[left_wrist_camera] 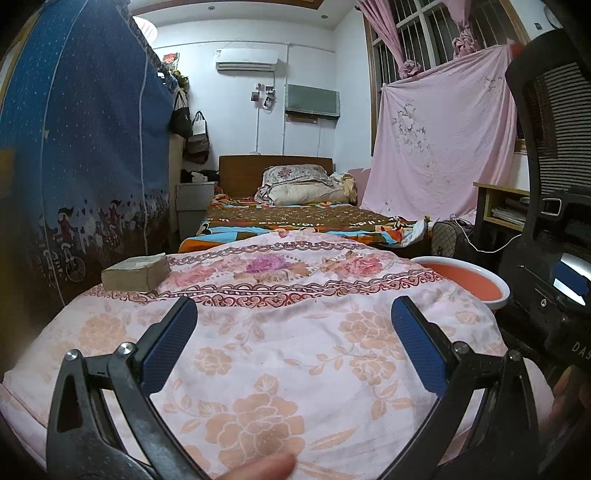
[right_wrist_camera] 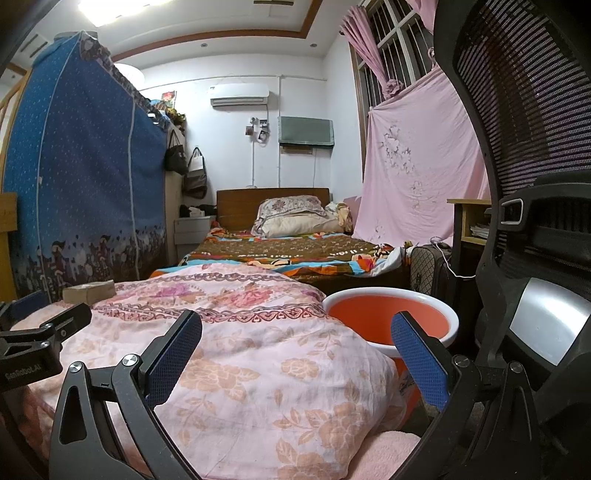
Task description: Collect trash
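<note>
Holding both my left gripper (left_wrist_camera: 293, 343) and right gripper (right_wrist_camera: 295, 350) spread empty above the floral quilt (left_wrist_camera: 280, 354), orange bin (right_wrist_camera: 391, 319) past its right edge.

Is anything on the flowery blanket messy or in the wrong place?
Only one thing stands out: a worn tan block, maybe an old book or packet, lying alone at the far left corner of the flowery blanket. Nothing looks spilled or broken. Both grippers are open and empty.

Bright ceiling lamp (right_wrist_camera: 110, 9) glare, fisheye-bent edges, dim corners.
</note>
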The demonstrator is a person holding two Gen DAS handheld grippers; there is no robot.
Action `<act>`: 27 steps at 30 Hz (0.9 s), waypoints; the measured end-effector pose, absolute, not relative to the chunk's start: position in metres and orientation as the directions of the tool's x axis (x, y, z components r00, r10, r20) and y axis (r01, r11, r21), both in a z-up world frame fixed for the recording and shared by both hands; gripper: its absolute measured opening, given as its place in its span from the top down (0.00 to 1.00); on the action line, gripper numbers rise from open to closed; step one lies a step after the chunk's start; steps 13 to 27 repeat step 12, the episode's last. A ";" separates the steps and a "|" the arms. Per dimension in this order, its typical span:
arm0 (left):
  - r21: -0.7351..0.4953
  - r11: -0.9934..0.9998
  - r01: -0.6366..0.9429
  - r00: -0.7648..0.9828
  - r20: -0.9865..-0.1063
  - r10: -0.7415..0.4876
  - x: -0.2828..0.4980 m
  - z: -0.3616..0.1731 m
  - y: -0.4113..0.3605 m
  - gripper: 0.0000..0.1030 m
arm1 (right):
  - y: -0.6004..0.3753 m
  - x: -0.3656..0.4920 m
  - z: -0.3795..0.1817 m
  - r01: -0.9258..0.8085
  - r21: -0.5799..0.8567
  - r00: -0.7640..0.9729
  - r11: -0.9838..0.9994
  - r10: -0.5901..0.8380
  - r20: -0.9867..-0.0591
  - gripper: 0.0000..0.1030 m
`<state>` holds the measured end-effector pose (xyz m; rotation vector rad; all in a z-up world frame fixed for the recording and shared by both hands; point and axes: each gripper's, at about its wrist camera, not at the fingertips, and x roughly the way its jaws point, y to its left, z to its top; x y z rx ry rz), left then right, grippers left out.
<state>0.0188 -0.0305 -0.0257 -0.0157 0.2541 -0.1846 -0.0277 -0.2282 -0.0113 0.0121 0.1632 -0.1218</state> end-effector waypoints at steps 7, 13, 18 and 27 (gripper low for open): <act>-0.034 0.986 0.162 0.951 -0.263 -0.165 0.022 -0.028 -0.029 0.11 | -0.228 -0.025 -0.012 0.114 -0.003 0.979 0.994 -0.112 -0.170 0.00; -0.036 0.987 0.157 0.951 -0.265 -0.161 0.022 -0.028 -0.031 0.11 | -0.229 -0.022 -0.012 0.104 -0.008 0.979 0.995 -0.104 -0.177 0.00; -0.036 0.987 0.157 0.951 -0.265 -0.161 0.022 -0.028 -0.031 0.11 | -0.229 -0.022 -0.012 0.104 -0.008 0.979 0.995 -0.104 -0.177 0.00; -0.036 0.987 0.157 0.951 -0.265 -0.161 0.022 -0.028 -0.031 0.11 | -0.229 -0.022 -0.012 0.104 -0.008 0.979 0.995 -0.104 -0.177 0.00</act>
